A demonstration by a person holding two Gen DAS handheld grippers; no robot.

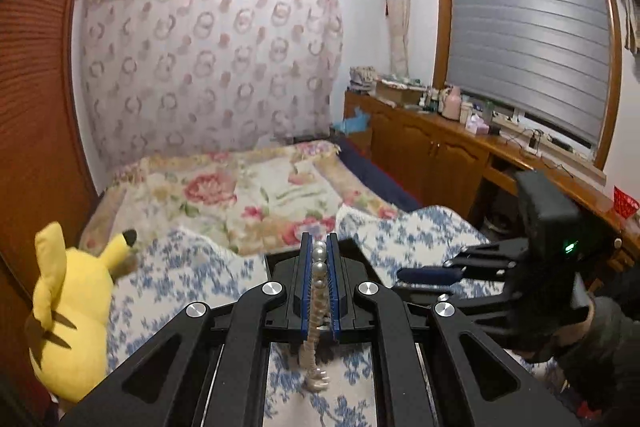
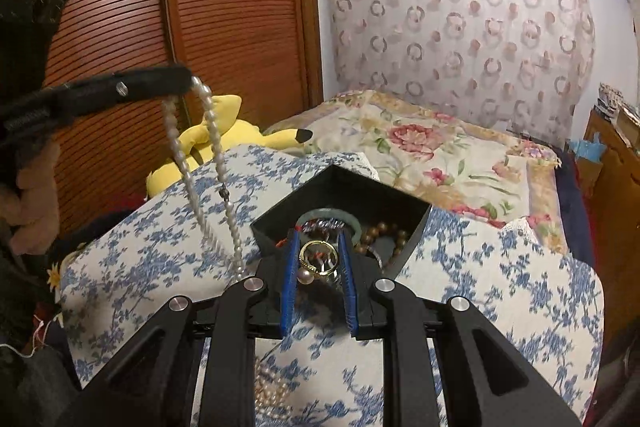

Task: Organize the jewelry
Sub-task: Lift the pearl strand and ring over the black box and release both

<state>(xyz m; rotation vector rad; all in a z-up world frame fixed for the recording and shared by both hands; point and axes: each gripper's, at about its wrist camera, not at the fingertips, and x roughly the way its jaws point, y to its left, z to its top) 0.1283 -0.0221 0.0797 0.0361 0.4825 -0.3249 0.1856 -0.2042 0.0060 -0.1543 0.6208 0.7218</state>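
Your left gripper (image 1: 319, 259) clamps the pearl necklace (image 2: 212, 163), lifting it untangled; your right gripper (image 2: 318, 259) grips a gold ring (image 2: 318, 258) over the black box (image 2: 340, 187).

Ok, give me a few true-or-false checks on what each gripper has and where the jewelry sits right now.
1. The left gripper is clamped on a pearl necklace. True.
2. The necklace lies flat on the bed. False: it hangs from the left gripper in a loop, its lower end down near the blue floral cloth.
3. The right gripper holds a gold ring. True.
4. The black box is empty. False: it holds a green bangle and brown beads.
5. The yellow plush toy sits inside the box. False: it lies beside the wooden wardrobe.
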